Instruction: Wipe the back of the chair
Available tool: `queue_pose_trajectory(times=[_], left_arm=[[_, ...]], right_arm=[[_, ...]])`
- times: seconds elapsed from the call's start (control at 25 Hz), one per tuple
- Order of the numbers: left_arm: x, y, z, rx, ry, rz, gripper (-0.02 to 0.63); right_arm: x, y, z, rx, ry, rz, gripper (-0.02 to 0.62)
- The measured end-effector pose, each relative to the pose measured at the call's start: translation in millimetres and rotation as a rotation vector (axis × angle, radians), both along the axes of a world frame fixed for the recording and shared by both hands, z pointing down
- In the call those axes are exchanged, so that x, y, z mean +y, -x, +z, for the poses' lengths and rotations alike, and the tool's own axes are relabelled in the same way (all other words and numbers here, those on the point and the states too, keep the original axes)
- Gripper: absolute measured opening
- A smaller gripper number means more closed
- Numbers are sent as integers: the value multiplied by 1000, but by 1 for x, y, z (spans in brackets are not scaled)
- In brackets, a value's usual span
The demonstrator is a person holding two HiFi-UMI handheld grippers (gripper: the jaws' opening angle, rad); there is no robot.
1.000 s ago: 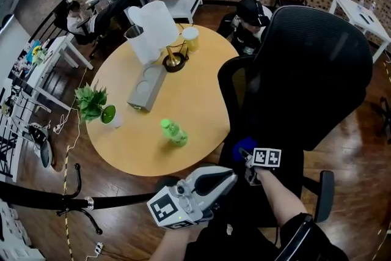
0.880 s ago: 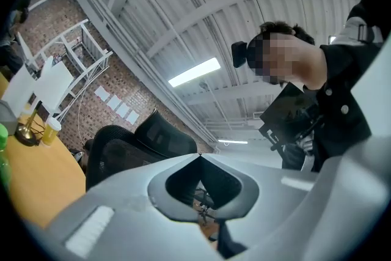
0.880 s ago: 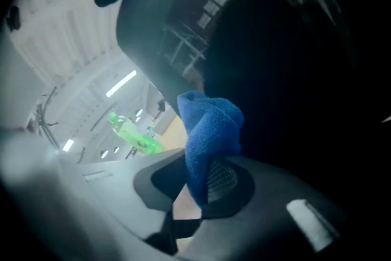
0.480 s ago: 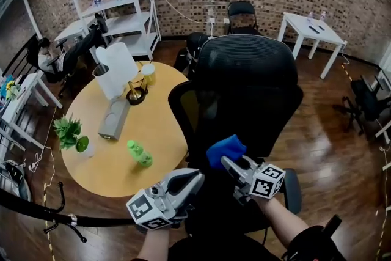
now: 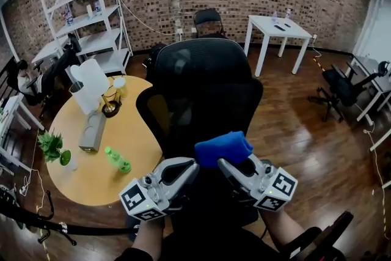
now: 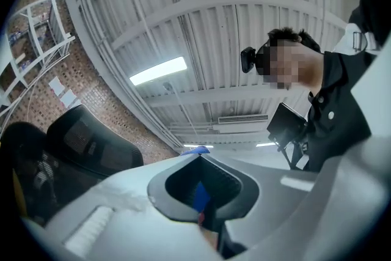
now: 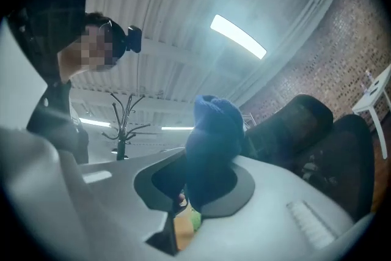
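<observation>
The left gripper (image 6: 198,156) fills the lower part of the view and points up toward the ceiling. Its two pale jaws meet at the tips and enclose a dark hollow. Inside this hollow, and just past the tips, a small piece of blue cloth (image 6: 200,194) shows; I cannot tell if it touches the jaws. Left of the gripper stands the black chair (image 6: 85,147), with its mesh back. Further up and left of the gripper is a white shelf (image 6: 36,33) beside a brick wall (image 6: 91,95). Above the gripper a long ceiling lamp (image 6: 157,70) is lit. Up and right of the gripper a person in dark clothing (image 6: 336,113) leans over, with a small camera (image 6: 247,59) on the head.
</observation>
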State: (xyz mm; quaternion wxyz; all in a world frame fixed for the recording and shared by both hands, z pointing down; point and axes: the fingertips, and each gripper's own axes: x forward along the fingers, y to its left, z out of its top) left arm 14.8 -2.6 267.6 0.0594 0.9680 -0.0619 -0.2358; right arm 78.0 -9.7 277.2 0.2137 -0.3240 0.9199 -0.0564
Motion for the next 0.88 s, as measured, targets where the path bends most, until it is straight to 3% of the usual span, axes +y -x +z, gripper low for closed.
queue_pose_trajectory(times=[0.28, 0.88], left_arm=[[7, -1, -9, 11, -19, 1, -8], [10, 8, -11, -5, -26, -17, -8]], right_arm=[[7, -8, -11, 29, -48, 57, 54], [14, -7, -23, -9, -71, 70, 54]])
